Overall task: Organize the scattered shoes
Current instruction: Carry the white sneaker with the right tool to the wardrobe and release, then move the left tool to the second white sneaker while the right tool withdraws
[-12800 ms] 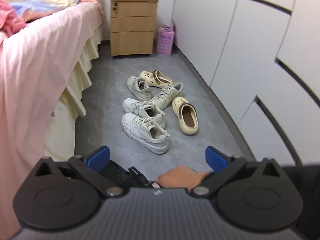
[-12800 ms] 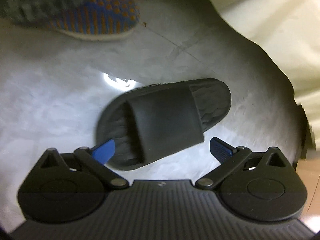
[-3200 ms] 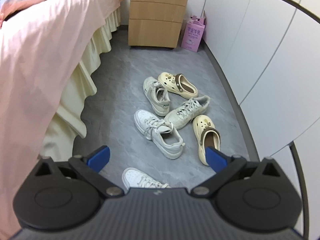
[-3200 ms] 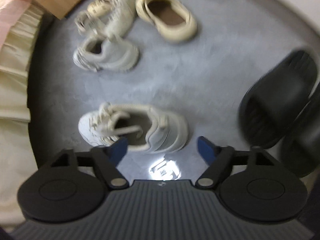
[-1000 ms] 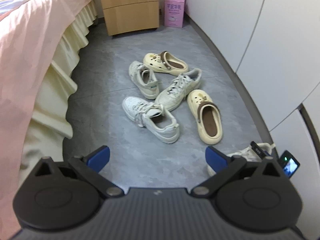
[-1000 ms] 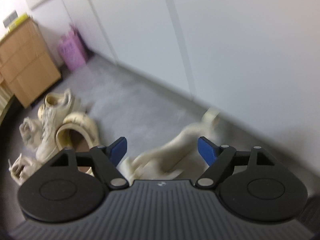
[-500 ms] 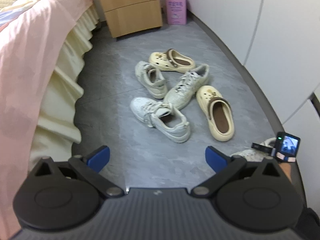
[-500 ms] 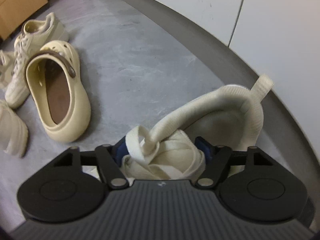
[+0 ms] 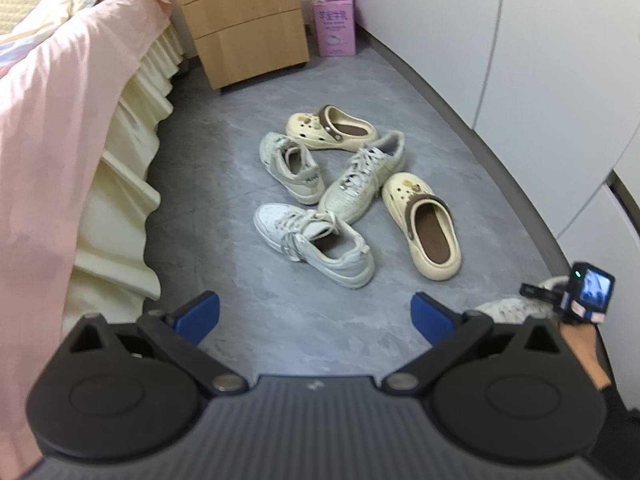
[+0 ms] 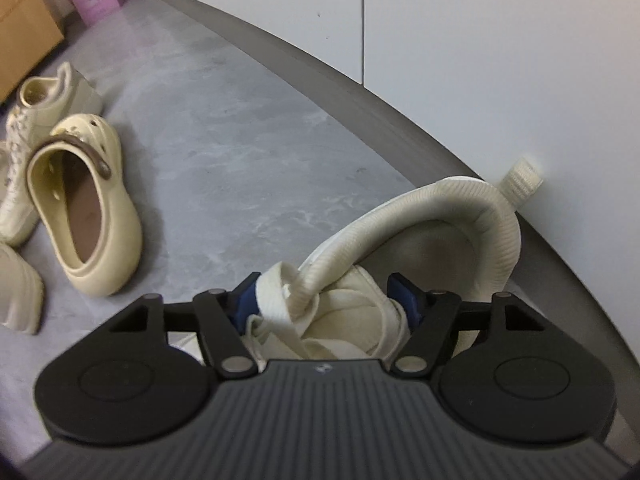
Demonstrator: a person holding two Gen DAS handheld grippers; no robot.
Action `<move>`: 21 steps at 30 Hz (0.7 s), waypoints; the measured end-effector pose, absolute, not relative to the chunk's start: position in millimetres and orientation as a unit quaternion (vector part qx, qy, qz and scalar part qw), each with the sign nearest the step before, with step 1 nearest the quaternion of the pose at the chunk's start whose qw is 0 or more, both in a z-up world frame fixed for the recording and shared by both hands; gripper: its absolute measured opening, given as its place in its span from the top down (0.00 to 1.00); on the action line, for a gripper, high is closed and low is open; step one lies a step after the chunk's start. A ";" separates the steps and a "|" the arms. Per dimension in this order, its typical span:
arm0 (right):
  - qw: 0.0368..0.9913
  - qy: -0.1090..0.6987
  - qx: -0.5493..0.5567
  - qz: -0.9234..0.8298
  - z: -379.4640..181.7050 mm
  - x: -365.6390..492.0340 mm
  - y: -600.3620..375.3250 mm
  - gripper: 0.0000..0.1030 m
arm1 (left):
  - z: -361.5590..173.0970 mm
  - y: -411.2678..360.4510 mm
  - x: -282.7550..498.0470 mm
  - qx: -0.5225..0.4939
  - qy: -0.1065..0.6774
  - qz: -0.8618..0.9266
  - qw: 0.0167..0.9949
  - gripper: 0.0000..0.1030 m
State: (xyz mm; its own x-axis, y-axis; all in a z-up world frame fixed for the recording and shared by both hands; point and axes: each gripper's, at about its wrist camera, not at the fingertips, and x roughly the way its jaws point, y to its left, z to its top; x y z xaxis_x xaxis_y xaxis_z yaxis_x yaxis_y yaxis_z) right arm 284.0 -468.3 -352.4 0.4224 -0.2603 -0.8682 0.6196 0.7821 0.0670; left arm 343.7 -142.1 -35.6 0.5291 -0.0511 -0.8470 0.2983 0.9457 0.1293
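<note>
My right gripper (image 10: 326,300) is shut on the laced tongue of a white sneaker (image 10: 432,232), whose heel points at the grey baseboard. In the left wrist view that sneaker (image 9: 508,306) shows at the right edge under the right gripper's camera. My left gripper (image 9: 314,314) hangs open above bare floor. Ahead of it lie a white sneaker (image 9: 316,244), two cream sneakers (image 9: 292,166) (image 9: 362,178) and two cream clogs (image 9: 332,128) (image 9: 424,226). The near clog (image 10: 86,204) also appears in the right wrist view.
A bed with a pink cover (image 9: 52,128) and cream skirt fills the left. A wooden drawer unit (image 9: 244,20) and a pink box (image 9: 335,26) stand at the back. White cabinet doors (image 9: 520,40) line the right, above a grey baseboard (image 10: 360,92).
My right gripper has carried the white sneaker closer to the baseboard by the cabinets and holds it more steadily. The left gripper's view has shifted slightly; the pile has not moved.
</note>
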 end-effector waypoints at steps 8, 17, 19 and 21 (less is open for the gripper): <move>0.830 0.435 0.224 -0.268 -313.1 259.1 -464.5 0.18 | -21.4 -138.9 341.2 0.122 0.459 -0.104 0.874 0.00; 0.871 0.370 0.268 -0.183 -114.1 200.0 -418.2 0.18 | -5.7 -127.3 317.6 0.144 0.428 -0.129 0.883 0.00; 0.876 0.364 0.268 -0.166 -83.8 191.4 -401.6 0.18 | -0.4 -125.0 311.6 0.141 0.419 -0.132 0.887 0.00; 0.884 0.350 0.278 -0.140 -41.8 176.5 -377.6 0.17 | 4.1 -121.9 307.3 0.134 0.412 -0.129 0.892 0.00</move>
